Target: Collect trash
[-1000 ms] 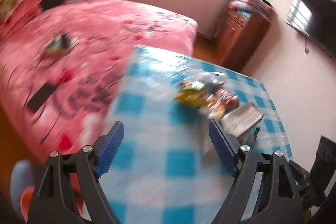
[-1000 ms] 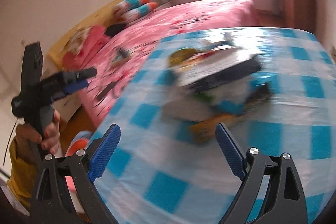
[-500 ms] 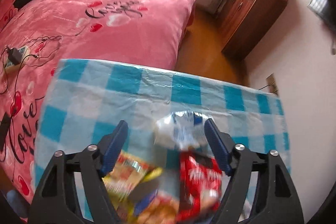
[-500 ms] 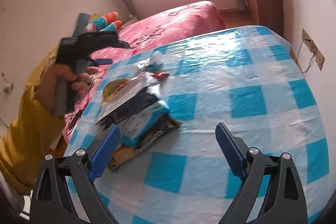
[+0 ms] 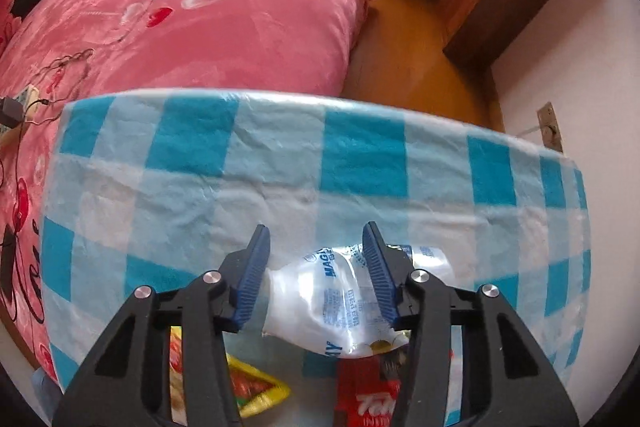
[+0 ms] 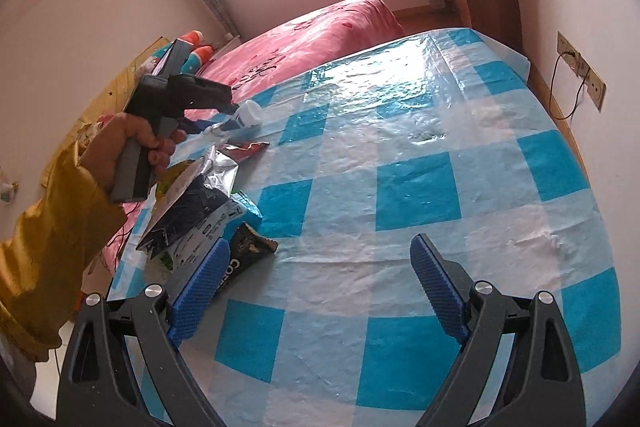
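The left claw [image 5: 316,277], its jaws just narrowed, pointed down over a crumpled clear plastic bag [image 5: 332,301] with blue print; the bag sat between the blue pads [image 5: 252,277], which touched its sides. It lay at the far end of a litter pile on the blue-checked worktop [image 5: 360,155], beside a red wrapper [image 5: 366,393] and a yellow packet [image 5: 256,389]. The right claw [image 6: 316,289] stood wide and held nothing above the worktop's near side, a black snack bag [image 6: 248,251] by its left pad. A hand [image 6: 132,143] in a yellow sleeve [image 6: 44,251] gripped the left tool. A pink bed [image 5: 192,11] lay beyond.
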{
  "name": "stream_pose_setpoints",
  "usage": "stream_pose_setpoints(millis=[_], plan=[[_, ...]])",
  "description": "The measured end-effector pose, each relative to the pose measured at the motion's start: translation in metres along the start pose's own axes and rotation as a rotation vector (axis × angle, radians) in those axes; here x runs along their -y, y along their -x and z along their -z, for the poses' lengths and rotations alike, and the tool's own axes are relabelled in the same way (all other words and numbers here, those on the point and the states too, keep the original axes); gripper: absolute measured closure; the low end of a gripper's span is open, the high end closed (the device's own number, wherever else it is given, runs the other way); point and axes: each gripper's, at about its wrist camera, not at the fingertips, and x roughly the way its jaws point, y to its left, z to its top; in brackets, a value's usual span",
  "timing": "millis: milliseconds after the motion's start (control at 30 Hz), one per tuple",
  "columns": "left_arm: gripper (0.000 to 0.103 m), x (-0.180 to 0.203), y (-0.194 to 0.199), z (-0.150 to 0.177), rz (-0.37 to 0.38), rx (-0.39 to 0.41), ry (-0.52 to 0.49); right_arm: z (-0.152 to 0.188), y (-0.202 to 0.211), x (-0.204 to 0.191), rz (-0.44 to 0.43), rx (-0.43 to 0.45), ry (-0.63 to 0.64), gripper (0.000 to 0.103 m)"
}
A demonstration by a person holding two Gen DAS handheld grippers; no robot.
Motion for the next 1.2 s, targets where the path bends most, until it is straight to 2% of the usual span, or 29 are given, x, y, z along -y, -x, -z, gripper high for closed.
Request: stream_pose_setpoints(millis=[200,500,733,800,900,1033,1200], plan=[[0.054,0.009,0.012,0.04,0.03,-0.012,-0.076,0.002,0.003,-0.011,0.014,0.016,0.034,0.012],[0.056,0.025,0.041,0.124,0.079,-0.007,-0.164,0.023,0.005,-0.033,-0.041,-0.018,0.05,0.012],[0.056,0.025,0.062,0.171,0.177,-0.01,-0.184,0.047,0.003,-0.05,-0.078,-0.068,0.082,0.012],[0.056,0.022,0.069,0.176,0.19,0.001,-0.189,0.052,0.001,-0.055,-0.083,-0.083,0.093,0.012],[0.045,0.007,0.093,0.178,0.209,0.055,-0.172,0.055,-0.003,-0.061,-0.094,-0.102,0.111,0.012],[0.034,-0.02,0.117,0.172,0.181,0.149,-0.133,0.055,-0.007,-0.065,-0.102,-0.104,0.12,0.012],[0.031,-0.056,0.116,0.152,0.124,0.188,-0.072,0.047,-0.019,-0.068,-0.125,-0.13,0.126,0.012]])
